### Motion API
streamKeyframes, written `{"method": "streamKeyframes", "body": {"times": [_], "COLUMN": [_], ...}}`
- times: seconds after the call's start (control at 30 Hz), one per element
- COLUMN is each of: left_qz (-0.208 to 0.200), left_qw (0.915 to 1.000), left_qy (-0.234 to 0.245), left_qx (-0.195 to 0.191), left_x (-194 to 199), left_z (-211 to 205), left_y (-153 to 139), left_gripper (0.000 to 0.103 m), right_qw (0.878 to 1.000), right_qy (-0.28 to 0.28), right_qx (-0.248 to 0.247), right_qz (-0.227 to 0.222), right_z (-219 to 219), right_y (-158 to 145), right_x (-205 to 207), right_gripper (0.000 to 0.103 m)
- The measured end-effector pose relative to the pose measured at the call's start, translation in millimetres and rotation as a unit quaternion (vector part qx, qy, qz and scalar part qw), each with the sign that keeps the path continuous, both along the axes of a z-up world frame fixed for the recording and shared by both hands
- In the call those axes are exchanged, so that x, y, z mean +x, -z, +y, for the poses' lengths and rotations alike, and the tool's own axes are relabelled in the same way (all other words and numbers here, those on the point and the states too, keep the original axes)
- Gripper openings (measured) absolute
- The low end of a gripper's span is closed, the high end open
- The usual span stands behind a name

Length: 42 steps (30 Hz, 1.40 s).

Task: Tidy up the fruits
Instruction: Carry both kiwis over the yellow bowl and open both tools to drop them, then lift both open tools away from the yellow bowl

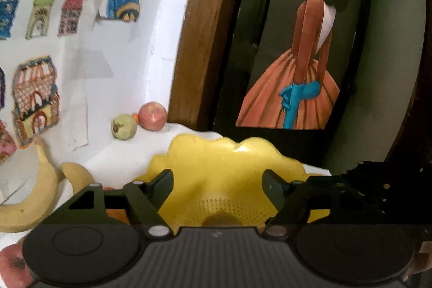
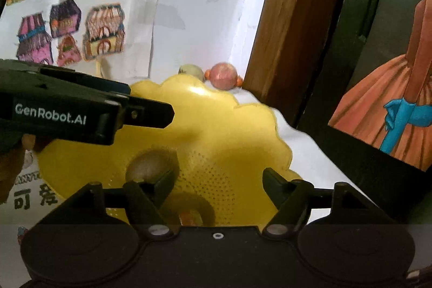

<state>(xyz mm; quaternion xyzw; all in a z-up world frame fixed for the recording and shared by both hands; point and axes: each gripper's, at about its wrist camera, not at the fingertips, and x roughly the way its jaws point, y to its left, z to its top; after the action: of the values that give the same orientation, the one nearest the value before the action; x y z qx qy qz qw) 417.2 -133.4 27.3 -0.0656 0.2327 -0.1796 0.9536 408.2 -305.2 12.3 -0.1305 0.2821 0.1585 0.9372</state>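
Children's drawings point(image 2: 89, 26) covered the white wall behind the white table point(image 1: 129, 155), and a dark painting of a figure in an orange dress point(image 1: 294, 82) stood to the right. My left gripper point(image 1: 217, 180) and my right gripper point(image 2: 217, 180) both had their fingers spread apart and held nothing above the yellow basket point(image 2: 224, 120), where a brown kiwi point(image 2: 151, 166) lay. 2 bananas point(image 1: 40, 188) lay left of the basket, while a red apple point(image 1: 152, 116) and a green fruit point(image 1: 123, 126) sat near the wall.
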Motion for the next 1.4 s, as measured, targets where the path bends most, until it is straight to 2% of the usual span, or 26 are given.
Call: {"method": "streamKeyframes", "body": {"times": [0.23,0.33,0.6,0.77,1.1,1.4], "left_qz": [-0.044,-0.060,-0.101,-0.122,-0.153,-0.160], "left_qw": [0.9988,0.9979,0.9942,0.9915,0.9865,0.9846], "left_qy": [-0.018,-0.021,-0.033,-0.042,-0.058,-0.070], "left_qx": [-0.012,-0.013,-0.017,-0.017,-0.011,0.002], "left_x": [-36.9,-58.2,-120.8,-160.7,-235.2,-287.8], "left_z": [8.7,11.6,26.4,39.9,72.1,100.8], "left_y": [-26.6,-38.1,-69.1,-82.7,-95.8,-85.4], "left_gripper": [0.097,0.100,0.102,0.102,0.103,0.103], "right_qw": [0.998,0.995,0.986,0.980,0.969,0.967], "right_qy": [0.010,0.013,0.014,0.014,0.031,0.054], "right_qx": [0.026,0.036,0.043,0.059,0.108,0.125], "right_qz": [-0.062,-0.091,-0.160,-0.188,-0.220,-0.213], "right_z": [-8.6,-8.3,1.1,7.7,18.8,35.9], "right_y": [-25.0,-37.9,-69.8,-84.0,-96.3,-89.3], "right_x": [-38.4,-60.6,-129.8,-174.1,-253.5,-308.0], "right_gripper": [0.087,0.092,0.102,0.102,0.102,0.102]}}
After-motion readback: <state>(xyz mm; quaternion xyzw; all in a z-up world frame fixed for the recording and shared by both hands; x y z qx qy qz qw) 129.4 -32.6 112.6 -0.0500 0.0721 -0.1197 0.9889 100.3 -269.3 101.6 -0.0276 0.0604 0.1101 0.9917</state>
